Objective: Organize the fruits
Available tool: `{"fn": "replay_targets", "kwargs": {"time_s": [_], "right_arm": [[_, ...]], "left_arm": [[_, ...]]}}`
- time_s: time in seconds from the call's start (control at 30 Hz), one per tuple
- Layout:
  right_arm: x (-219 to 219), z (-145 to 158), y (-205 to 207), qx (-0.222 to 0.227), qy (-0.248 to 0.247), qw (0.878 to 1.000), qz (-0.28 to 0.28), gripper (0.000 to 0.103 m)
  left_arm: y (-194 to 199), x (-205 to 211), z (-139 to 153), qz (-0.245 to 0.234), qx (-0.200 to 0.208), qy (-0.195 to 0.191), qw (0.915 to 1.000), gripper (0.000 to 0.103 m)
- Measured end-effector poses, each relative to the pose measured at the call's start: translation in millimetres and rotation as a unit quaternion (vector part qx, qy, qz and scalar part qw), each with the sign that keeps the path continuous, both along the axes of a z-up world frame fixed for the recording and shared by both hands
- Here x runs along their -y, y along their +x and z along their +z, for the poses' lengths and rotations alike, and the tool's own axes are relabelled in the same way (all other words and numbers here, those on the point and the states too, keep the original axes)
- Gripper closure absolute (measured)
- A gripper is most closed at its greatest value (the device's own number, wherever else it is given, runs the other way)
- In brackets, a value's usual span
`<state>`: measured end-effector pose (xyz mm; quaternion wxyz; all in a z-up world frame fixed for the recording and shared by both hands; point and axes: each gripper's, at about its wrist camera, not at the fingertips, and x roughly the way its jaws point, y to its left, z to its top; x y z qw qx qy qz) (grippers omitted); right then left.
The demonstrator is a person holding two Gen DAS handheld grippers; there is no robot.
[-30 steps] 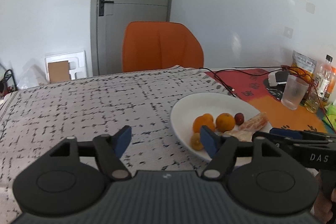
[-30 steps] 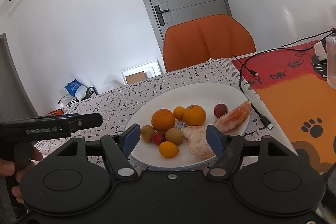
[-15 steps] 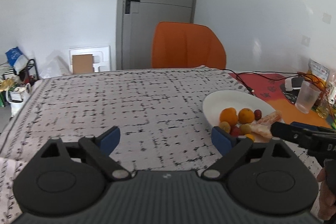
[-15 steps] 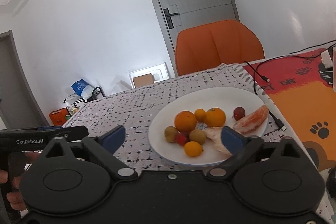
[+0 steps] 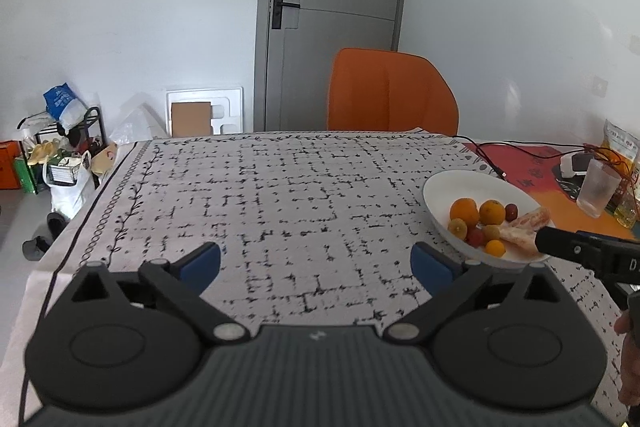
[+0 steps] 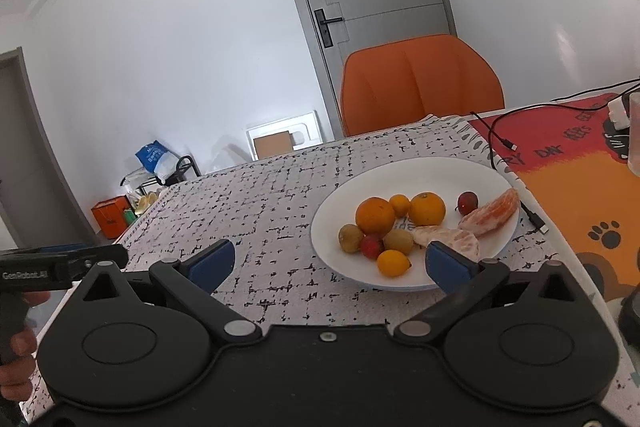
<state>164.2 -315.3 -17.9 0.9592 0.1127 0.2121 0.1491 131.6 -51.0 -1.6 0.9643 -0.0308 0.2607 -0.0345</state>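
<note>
Fruits sit heaped on the white plate (image 6: 416, 169), which rests toward the right side of the black-and-white patterned tablecloth (image 5: 280, 195). Behind the table's far edge stands an orange chair (image 6: 420, 83), and off to the right lies a red and orange mat (image 6: 568, 163). On the plate, the biggest orange (image 6: 375, 215) sits left of a second orange (image 6: 427, 208), with peeled citrus segments (image 6: 490, 213) toward the right rim. Nearer, a red fruit (image 6: 372, 246) is tucked between two brownish ones, and a small yellow kumquat (image 6: 393, 263) sits nearest. The left gripper (image 5: 316, 263) hovers over bare cloth, well left of the plate, its jaws spreading apart with nothing between them. The right gripper (image 6: 330, 261) is spread wide and holds nothing, its right fingertip (image 6: 450, 265) over the plate's near rim.
</note>
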Motion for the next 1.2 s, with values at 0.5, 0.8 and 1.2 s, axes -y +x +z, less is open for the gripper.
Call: {"fn": "replay_targets", "kwargs": {"time_s": [0.5, 0.8, 1.2], "right_arm": [[-23, 6, -27, -0.018, -0.027, 0.999, 0.006, 0.000], [-29, 11, -42, -0.016, -0.032, 0.999, 0.000, 0.000], [-31, 11, -62, -0.023, -0.047, 0.999, 0.003, 0.000]], "left_arm": [[-40, -30, 1, 0.031, -0.008, 0.001, 0.9995, 0.002], [-65, -44, 3, 0.052, -0.007, 0.008, 0.9986, 0.002], [-89, -36, 9, 0.057, -0.009, 0.023, 0.9981, 0.000]]}}
